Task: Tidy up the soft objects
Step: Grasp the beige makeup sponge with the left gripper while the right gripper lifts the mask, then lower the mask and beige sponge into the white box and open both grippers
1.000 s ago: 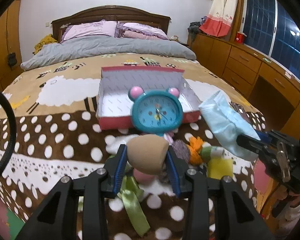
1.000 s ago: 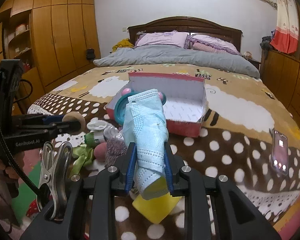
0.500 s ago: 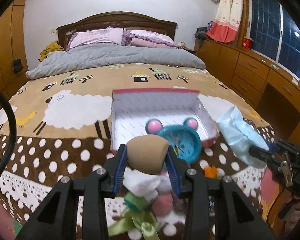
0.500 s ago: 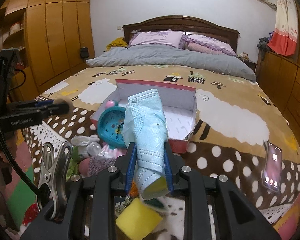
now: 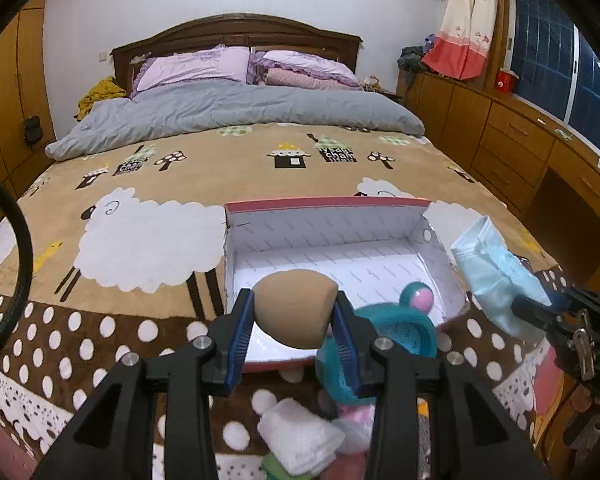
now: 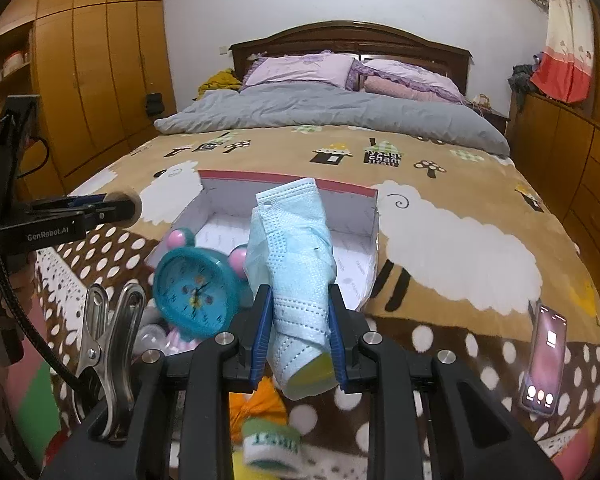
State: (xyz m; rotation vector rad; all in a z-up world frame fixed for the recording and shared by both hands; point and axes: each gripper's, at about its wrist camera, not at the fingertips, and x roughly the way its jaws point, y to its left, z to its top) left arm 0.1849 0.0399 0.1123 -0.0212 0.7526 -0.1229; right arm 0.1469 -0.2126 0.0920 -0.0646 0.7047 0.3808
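Fingers of the left gripper (image 5: 294, 316) are clenching a tan sponge (image 5: 296, 307), which is hanging just above the near wall of the box (image 5: 340, 236). Fingers of the right gripper (image 6: 299, 330) are clenching a rolled blue mask (image 6: 296, 264), which is hanging near the box's near right corner, over the bed (image 6: 460, 184).

The box, white inside with a red rim, is sitting open on the sheep-patterned bedspread, and the floor that shows is holding nothing. A teal clock (image 6: 196, 288) is standing against the near wall of the box, outside it.

Near the grippers, a loose heap is lying on the bedspread: a white cloth (image 5: 300, 440), an orange tuft (image 6: 260, 400), a green-and-white roll (image 6: 272, 446), and pinkish pieces too blurred to name. A phone (image 6: 544, 360) is lying apart at the right.

Progress, judged from this layout: the task is standing at an early stage. No soft thing is resting in the box; two are being carried toward it and are awaiting release over the open floor. The heap is remaining to be sorted afterward, and the clock, being hard, probably belongs outside.
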